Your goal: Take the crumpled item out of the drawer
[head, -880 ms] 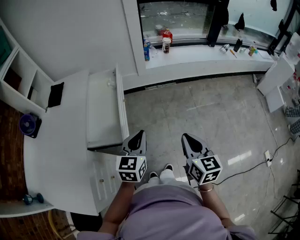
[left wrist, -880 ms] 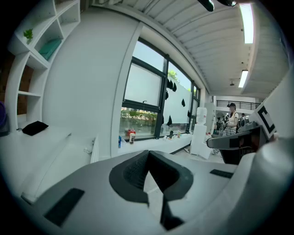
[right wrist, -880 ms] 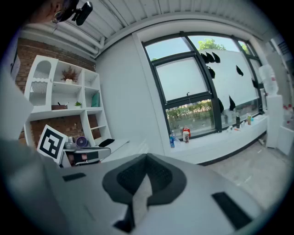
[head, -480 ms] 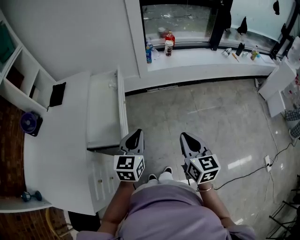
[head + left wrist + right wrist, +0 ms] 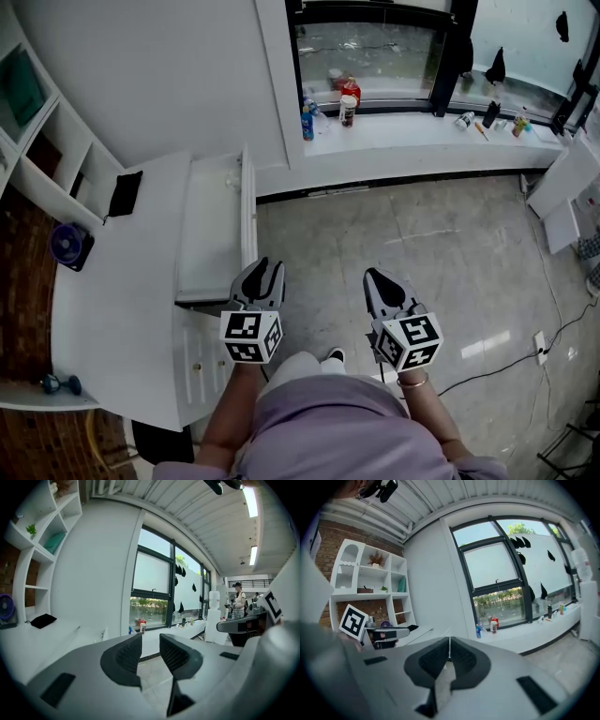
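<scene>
Long white open drawer [image 5: 211, 234] juts from white desk [image 5: 122, 281]; small pale crumpled item [image 5: 231, 184] lies at drawer's far end. My left gripper [image 5: 262, 273] hovers at drawer's near corner, jaws apart, nothing between. My right gripper [image 5: 380, 279] hangs over grey floor tiles [image 5: 450, 244], jaws together, empty.

Grey-bodied left gripper [image 5: 266, 270]: black ribbed rubber pads [image 5: 129, 655], white cube with black square markers [image 5: 250, 337]. Grey-bodied right gripper [image 5: 375, 277]: same build, matching marker cube [image 5: 410, 340]. Clothing: lilac fabric top [image 5: 337, 424]. Thin bracelet [image 5: 411, 381] on the right wrist.
</scene>
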`<state>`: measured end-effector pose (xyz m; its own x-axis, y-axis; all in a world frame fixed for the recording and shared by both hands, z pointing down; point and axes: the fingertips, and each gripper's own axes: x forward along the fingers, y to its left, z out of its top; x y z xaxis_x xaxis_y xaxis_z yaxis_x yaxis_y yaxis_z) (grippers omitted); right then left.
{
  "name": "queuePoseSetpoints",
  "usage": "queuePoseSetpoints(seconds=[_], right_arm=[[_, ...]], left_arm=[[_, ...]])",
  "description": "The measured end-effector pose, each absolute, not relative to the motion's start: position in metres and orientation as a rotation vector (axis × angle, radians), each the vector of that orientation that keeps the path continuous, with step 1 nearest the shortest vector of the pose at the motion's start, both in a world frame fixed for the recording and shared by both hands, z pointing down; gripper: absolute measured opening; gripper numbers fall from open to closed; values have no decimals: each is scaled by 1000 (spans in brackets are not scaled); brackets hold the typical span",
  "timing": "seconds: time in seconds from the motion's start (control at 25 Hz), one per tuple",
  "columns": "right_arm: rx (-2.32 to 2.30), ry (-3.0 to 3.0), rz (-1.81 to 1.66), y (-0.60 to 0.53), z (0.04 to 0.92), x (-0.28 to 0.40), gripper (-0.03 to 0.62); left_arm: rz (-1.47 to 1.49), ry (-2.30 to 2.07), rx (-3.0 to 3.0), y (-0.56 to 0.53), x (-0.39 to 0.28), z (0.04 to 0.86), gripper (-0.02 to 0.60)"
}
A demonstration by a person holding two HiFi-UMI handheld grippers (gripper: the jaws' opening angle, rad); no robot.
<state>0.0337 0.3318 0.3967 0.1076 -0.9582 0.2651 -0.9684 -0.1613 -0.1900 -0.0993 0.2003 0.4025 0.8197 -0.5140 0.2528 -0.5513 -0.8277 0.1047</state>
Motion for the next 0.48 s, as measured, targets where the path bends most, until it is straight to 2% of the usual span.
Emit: queuePoseSetpoints(seconds=[0.12,0.48], right_arm=[[2304,-2030,517,328,396,37,12],[2291,-2027,534,307,403,59,12]], left_arm=[[319,-860,2830,192,-98,397,126],[343,-925,2818,152,-76,397,155]])
